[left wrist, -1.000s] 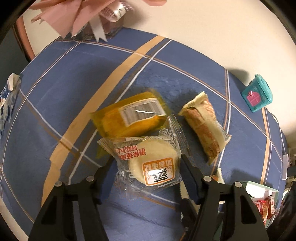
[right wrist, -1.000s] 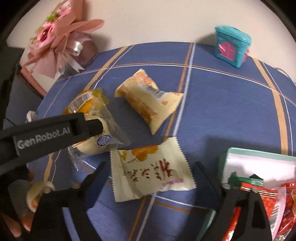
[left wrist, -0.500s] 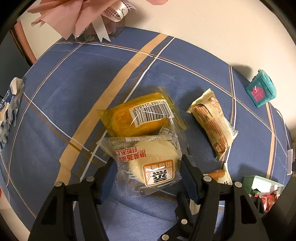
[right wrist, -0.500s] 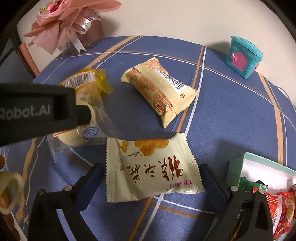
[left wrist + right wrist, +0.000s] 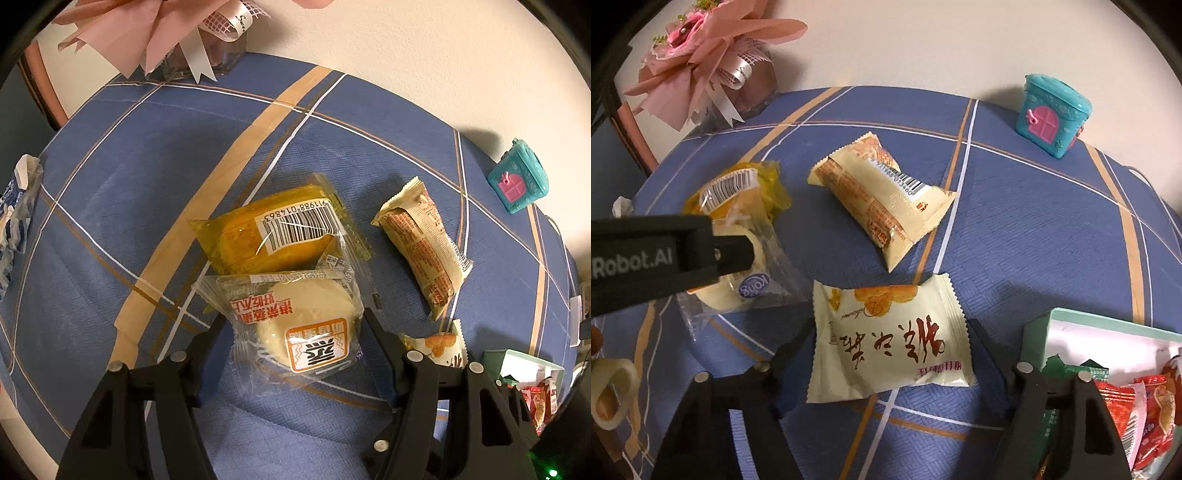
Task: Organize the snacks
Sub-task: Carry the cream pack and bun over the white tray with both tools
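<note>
My left gripper [image 5: 293, 317] is shut on a clear-wrapped round white cake [image 5: 306, 325], one pad on each side of the packet. In the right wrist view this cake [image 5: 738, 280] hangs a little above the blue plaid cloth under the left gripper's black finger [image 5: 731, 254]. My right gripper [image 5: 890, 332] points down over a cream pastry packet with brown writing [image 5: 886, 343]. Its jaws are closing and the pads meet the packet's two side edges. A yellow barcoded cake [image 5: 273, 236] and a long beige packet [image 5: 421, 247] lie on the cloth behind.
A mint-green box [image 5: 1108, 325] holding red snack packets [image 5: 1134, 402] stands at the lower right. At the back are a teal toy house [image 5: 1052, 114] and a pink bouquet [image 5: 709, 55]. A blue-white wrapper [image 5: 14, 214] lies at the table's left edge.
The right jaws have narrowed from wide open onto the cream packet, which now looks squeezed. The left gripper keeps its hold on the round cake and has not moved.
</note>
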`<state>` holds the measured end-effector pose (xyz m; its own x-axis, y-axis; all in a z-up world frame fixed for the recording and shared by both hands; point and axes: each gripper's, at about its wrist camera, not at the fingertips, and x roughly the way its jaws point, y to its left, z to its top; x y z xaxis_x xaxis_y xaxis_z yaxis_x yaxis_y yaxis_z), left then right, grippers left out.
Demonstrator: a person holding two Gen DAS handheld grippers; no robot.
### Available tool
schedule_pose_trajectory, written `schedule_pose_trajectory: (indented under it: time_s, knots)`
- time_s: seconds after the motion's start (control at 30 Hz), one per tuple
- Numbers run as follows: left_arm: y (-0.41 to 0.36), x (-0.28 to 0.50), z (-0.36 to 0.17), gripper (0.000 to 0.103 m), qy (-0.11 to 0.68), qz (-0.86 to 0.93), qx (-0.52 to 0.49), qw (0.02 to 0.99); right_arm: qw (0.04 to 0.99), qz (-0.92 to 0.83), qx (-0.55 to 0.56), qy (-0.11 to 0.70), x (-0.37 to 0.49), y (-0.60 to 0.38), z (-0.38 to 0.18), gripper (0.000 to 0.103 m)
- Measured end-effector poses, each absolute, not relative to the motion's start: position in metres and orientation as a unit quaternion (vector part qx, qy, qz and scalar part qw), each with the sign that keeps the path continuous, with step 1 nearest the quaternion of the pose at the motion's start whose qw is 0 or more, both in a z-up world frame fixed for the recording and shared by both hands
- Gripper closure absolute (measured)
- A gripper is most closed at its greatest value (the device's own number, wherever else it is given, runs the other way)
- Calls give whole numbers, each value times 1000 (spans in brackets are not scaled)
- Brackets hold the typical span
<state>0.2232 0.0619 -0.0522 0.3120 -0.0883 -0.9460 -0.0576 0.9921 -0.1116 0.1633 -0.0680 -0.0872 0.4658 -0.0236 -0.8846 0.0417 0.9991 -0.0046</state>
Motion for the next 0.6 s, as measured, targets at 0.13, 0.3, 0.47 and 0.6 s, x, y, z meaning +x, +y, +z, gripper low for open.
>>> schedule_pose_trajectory:
  time_s: [0.13, 0.3, 0.47, 0.6]
  knots:
    - [61, 226, -55, 31, 586, -16, -68, 807, 856, -24, 22, 516, 162, -74, -83, 40]
    - [60, 229, -59, 21, 590, -34, -90, 802, 855, -25, 27, 517, 166, -75, -84, 40]
    - [52, 231, -62, 20, 581, -33, -80, 809, 854, -22, 33, 518, 166, -76, -84, 40]
    - [51, 231, -77, 22, 594, -34, -89, 798, 853, -20, 41, 519, 166, -79, -83, 40]
